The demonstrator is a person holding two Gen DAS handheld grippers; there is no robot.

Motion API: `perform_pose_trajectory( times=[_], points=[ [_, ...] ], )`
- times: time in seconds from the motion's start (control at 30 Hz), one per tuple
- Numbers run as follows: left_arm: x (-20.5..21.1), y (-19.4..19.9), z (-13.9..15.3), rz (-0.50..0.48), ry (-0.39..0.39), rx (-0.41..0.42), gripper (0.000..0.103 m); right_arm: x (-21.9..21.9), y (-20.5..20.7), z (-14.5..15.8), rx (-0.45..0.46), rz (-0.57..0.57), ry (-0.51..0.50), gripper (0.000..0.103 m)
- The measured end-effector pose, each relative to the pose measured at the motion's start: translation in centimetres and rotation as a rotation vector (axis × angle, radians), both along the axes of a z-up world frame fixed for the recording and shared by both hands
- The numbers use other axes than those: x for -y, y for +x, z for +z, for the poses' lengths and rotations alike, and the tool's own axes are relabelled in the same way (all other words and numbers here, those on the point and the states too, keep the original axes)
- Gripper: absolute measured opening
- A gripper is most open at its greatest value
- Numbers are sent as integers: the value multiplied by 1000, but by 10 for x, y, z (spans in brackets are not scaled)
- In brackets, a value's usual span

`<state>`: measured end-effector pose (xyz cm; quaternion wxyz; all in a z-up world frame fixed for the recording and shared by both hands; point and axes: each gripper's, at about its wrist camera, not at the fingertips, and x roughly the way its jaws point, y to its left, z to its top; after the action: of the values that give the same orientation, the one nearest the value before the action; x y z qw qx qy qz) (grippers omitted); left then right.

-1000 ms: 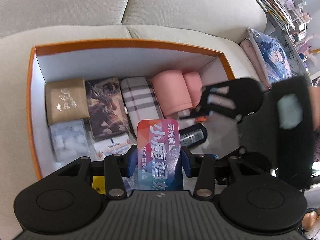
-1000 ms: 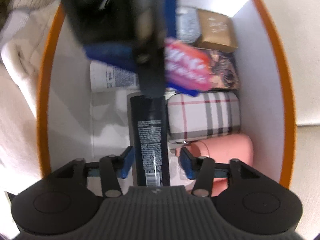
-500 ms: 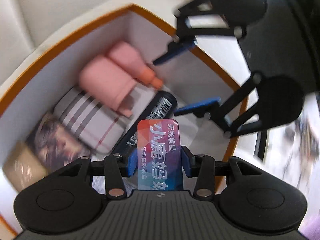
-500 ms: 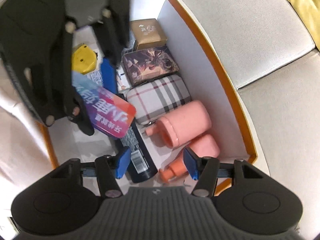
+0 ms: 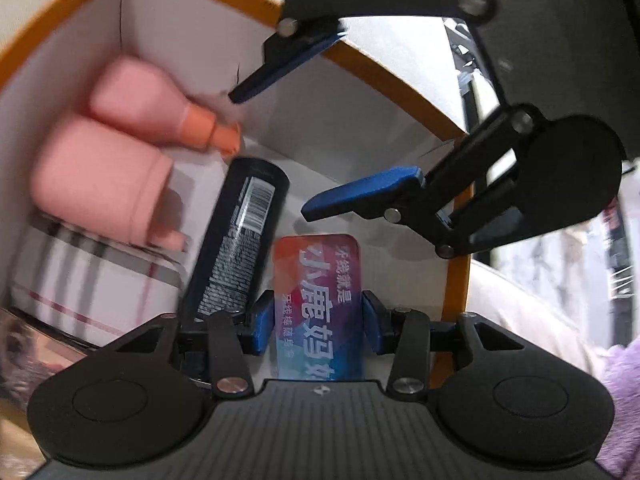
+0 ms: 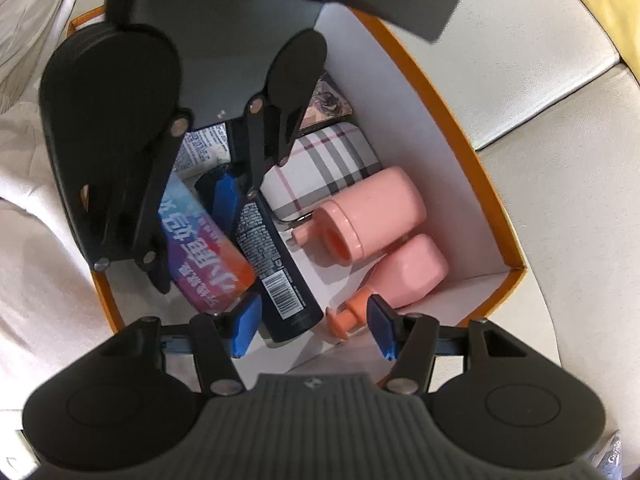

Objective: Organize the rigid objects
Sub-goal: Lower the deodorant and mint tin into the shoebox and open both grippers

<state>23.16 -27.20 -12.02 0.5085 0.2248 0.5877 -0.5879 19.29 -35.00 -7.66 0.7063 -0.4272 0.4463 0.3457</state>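
My left gripper (image 5: 318, 320) is shut on a colourful flat box with Chinese print (image 5: 318, 300), holding it low inside the orange-rimmed storage box (image 5: 400, 76), just right of a black tube (image 5: 240, 240). In the right wrist view the left gripper (image 6: 192, 240) and the colourful box (image 6: 204, 256) sit beside the black tube (image 6: 276, 272). My right gripper (image 6: 313, 328) hangs open and empty above the tube's end and a pink pump bottle (image 6: 408, 272). From the left wrist view, the right gripper (image 5: 269, 156) shows with its blue pads apart.
A pink jar (image 6: 372, 208), a plaid case (image 6: 324, 164) and a dark picture box (image 6: 328, 100) fill the storage box along its far wall (image 6: 472, 168). Beige sofa cushions (image 6: 520, 60) surround it. White cloth (image 6: 32, 240) lies at the left.
The left gripper rolled and sank into the storage box beside the black tube, still holding the colourful box. The right gripper drew back toward the box's end and stayed open.
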Motion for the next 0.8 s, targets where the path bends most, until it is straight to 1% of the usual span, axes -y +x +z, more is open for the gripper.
perform_pose_trajectory(
  times=[0.07,0.17,0.27,0.37,0.57,0.8],
  points=[
    [-2,6,-7,33,19,-24,51,-1,1,-1,-4,-5,7,60],
    [-5,6,-17,56,45,-25,50,-2,2,-2,-8,-10,14,60],
    [-10,4,-20,87,46,-26,51,-3,1,-3,-11,-9,12,60],
    [-16,5,-18,119,42,-28,55,-3,1,-3,-10,-23,10,60],
    [-29,-4,5,133,16,17,56,-9,0,2,1,-36,-3,60],
    [-52,-27,45,151,-19,120,56,-20,-12,26,48,-44,-20,60]
  ],
)
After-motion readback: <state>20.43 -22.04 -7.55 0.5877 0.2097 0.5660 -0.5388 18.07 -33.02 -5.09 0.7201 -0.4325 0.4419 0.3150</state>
